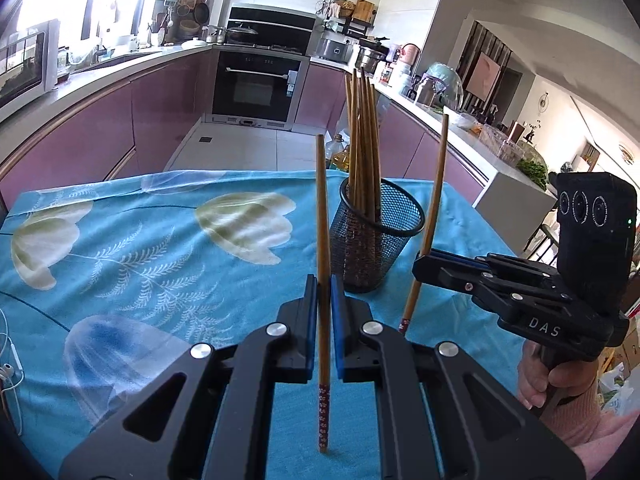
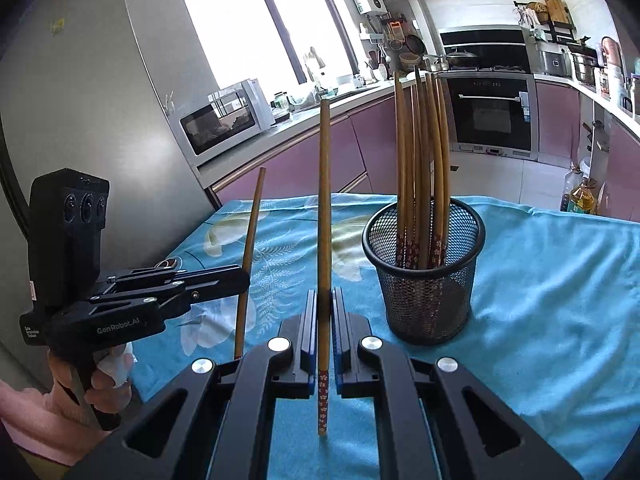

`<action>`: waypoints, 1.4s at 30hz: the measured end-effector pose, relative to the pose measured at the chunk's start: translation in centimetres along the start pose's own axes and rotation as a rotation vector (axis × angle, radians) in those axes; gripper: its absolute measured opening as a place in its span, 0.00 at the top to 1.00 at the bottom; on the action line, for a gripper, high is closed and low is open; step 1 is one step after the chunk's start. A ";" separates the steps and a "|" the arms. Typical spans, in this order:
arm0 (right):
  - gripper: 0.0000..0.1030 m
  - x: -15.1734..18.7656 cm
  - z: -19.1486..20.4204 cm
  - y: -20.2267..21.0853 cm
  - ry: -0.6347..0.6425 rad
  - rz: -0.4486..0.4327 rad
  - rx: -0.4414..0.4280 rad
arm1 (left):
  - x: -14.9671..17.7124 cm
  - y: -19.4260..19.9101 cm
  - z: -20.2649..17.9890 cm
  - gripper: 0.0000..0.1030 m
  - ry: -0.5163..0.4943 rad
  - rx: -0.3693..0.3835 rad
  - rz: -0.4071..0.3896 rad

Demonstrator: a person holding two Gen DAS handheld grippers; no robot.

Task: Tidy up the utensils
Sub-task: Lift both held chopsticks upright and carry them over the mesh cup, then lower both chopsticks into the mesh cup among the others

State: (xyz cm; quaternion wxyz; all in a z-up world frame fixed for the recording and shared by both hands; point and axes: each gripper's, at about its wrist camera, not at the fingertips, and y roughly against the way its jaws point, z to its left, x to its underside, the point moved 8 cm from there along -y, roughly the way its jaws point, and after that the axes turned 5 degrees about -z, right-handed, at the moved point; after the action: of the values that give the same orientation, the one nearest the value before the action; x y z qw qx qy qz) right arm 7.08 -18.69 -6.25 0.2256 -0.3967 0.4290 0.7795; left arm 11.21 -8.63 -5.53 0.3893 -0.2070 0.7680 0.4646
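Both the left gripper point(image 1: 323, 300) and right gripper point(image 2: 325, 320), jaws clamped, each pinch one upright chopstick point(image 1: 322, 240) beside the mesh holder point(image 1: 376, 236) on the worktop point(image 1: 140, 240), so either stick could pivot and snag the rim.

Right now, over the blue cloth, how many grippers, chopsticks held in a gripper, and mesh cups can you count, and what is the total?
Grippers: 2, the left gripper and the right gripper
Held chopsticks: 2, the left chopstick and the right chopstick
Mesh cups: 1, the mesh cup
Total: 5
The bundle of chopsticks in the cup overlaps too much to count.
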 end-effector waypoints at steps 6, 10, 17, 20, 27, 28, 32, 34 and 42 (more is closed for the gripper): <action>0.94 -1.5 -0.2 0.8 0.011 -0.039 0.010 | -1.7 0.8 -0.6 0.93 0.011 0.045 -0.037; 0.94 -2.6 -0.3 1.5 0.018 -0.064 0.016 | -2.8 1.1 -1.1 0.93 0.018 0.069 -0.062; 0.94 -4.4 -1.0 2.6 0.031 -0.101 0.042 | -5.1 1.3 -1.6 0.93 0.022 0.091 -0.101; 0.94 -5.3 -1.3 3.1 0.041 -0.117 0.053 | -5.9 1.4 -2.1 0.93 0.012 0.098 -0.114; 0.94 -6.9 -1.1 4.2 0.067 -0.146 0.070 | -7.3 1.3 -3.3 0.93 -0.010 0.124 -0.124; 0.94 -7.1 -1.1 4.3 0.070 -0.150 0.072 | -7.5 1.3 -3.5 0.93 -0.013 0.128 -0.126; 0.94 -7.6 -1.1 4.7 0.080 -0.162 0.080 | -8.4 1.4 -3.8 0.93 -0.022 0.132 -0.140; 0.94 -8.0 -1.2 4.9 0.084 -0.168 0.083 | -8.9 1.6 -4.0 0.93 -0.022 0.141 -0.147; 0.94 -9.2 -1.4 5.3 0.092 -0.191 0.087 | -10.5 2.1 -4.5 0.93 -0.027 0.155 -0.178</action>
State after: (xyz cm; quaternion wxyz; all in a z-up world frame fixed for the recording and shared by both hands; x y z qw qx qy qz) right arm 9.36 -22.82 3.33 0.2959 -0.4610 0.4327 0.7160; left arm 14.40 -12.06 5.16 0.4541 -0.2375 0.7749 0.3699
